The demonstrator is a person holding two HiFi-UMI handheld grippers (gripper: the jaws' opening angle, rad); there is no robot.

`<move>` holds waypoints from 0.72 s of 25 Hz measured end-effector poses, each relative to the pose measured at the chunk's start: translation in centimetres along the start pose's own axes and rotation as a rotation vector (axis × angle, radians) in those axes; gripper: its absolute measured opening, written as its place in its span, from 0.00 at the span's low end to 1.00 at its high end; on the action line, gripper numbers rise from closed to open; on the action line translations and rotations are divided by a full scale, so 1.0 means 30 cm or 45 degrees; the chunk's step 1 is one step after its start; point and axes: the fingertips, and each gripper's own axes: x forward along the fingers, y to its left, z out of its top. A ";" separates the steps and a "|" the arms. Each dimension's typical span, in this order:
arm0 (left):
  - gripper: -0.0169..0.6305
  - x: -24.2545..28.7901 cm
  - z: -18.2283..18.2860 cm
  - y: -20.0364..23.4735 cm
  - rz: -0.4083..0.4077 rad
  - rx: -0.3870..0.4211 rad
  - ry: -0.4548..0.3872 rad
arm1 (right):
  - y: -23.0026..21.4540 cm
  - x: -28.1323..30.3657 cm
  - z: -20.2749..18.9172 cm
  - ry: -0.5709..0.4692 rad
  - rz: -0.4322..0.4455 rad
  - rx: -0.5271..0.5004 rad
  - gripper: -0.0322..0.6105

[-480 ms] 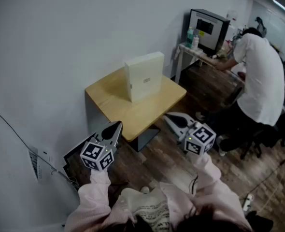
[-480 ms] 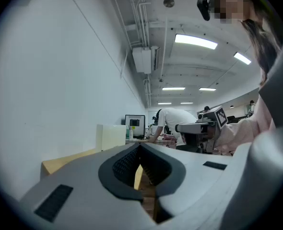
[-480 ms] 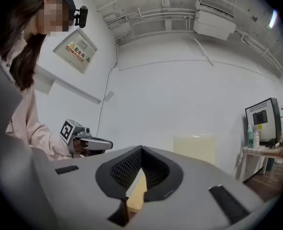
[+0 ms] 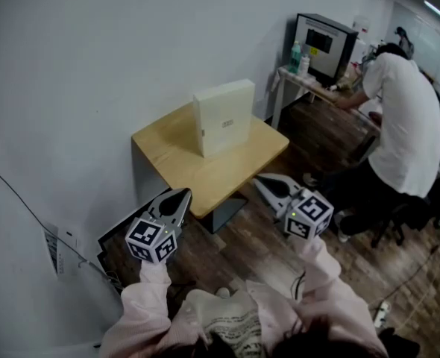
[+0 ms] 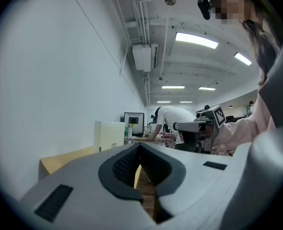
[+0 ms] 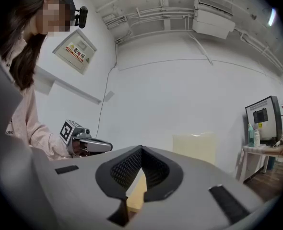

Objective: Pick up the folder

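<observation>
A cream box folder [image 4: 223, 118] stands upright on a small wooden table [image 4: 189, 171] against the white wall. It also shows in the left gripper view as the folder [image 5: 108, 135] and in the right gripper view as the folder [image 6: 195, 146]. My left gripper [image 4: 180, 198] hovers near the table's front left corner, shut and empty. My right gripper [image 4: 268, 186] hangs off the table's front right edge, also shut with nothing in it. Both point level toward the table. Each gripper appears in the other's view: the right gripper [image 5: 182, 126], the left gripper [image 6: 103, 146].
A person in a white shirt [image 4: 403, 118] bends over a desk [image 4: 309, 84] at the back right, which bears a monitor [image 4: 321, 45] and bottles. A dark chair base [image 4: 388, 215] stands on the wooden floor nearby. A cable and a flat dark panel [image 4: 115, 241] lie left of the table.
</observation>
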 end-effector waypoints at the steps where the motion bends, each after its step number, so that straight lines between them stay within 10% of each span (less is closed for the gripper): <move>1: 0.03 0.001 0.000 0.000 -0.001 -0.002 0.000 | -0.001 -0.001 -0.001 0.001 0.000 -0.003 0.05; 18: 0.03 0.076 -0.008 -0.007 0.017 -0.014 -0.006 | -0.090 -0.023 -0.022 0.013 0.023 0.000 0.05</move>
